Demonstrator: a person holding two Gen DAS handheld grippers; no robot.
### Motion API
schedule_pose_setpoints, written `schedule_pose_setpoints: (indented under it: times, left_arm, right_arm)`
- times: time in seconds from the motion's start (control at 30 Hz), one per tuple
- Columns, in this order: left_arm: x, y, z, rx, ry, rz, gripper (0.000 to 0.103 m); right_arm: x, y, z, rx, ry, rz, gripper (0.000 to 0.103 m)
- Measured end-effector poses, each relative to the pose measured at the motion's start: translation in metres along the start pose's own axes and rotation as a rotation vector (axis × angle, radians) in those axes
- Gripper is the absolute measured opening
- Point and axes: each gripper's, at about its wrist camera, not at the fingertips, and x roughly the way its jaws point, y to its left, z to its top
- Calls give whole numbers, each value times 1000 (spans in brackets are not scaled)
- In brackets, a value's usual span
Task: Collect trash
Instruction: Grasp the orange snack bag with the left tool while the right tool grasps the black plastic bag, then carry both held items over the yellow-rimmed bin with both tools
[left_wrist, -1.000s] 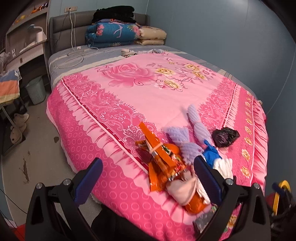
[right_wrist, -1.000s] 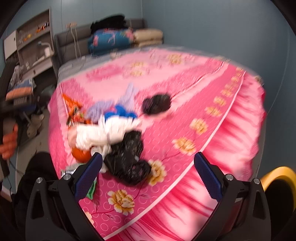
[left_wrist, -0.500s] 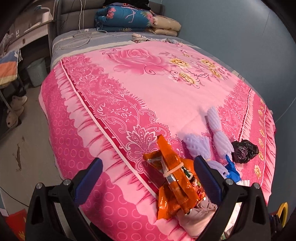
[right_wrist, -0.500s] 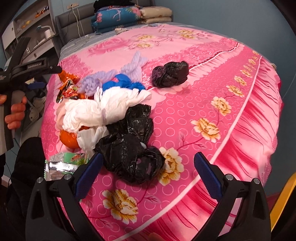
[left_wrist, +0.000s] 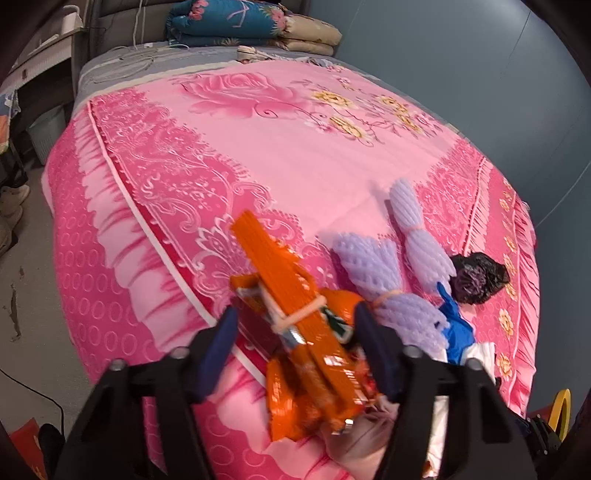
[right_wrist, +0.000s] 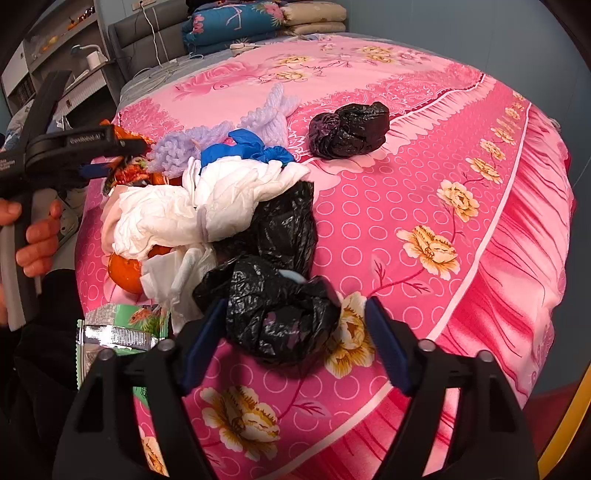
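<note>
Tools (left_wrist: 295, 328) (right_wrist: 295, 317) both closing, unclamped, around orange wrapper (left_wrist: 291, 306), nearest of three black bags (right_wrist: 280, 317)

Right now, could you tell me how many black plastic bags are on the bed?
2, perhaps more hidden: far black bag lies alone beyond the pile; near black bag lies between the right gripper's closing jaws.

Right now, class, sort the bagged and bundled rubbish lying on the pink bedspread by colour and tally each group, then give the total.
Black plastic bags: 3
Purple foam net bundles: 2
White plastic bag bundle: 1
Blue plastic bag: 1
Orange snack wrapper bundle: 1
Green foil wrapper: 1
Total: 9
</note>
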Motion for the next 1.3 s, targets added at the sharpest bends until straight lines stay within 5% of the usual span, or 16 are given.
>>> schedule_pose_setpoints:
  times: [0.33, 0.87, 1.3]
  left_arm:
    - [-9, -6, -8, 22, -36, -83, 38]
    - [-79, 0, -1, -11, -172, -151, 37]
    - [-146, -40, -17, 40, -245, -177, 37]
  right_arm:
    - [-5, 1, 1, 20, -14, 51, 35]
    - [-95, -9, -1, 53, -198, 59, 33]
    - [-177, -30, -18, 82, -332, 53, 33]
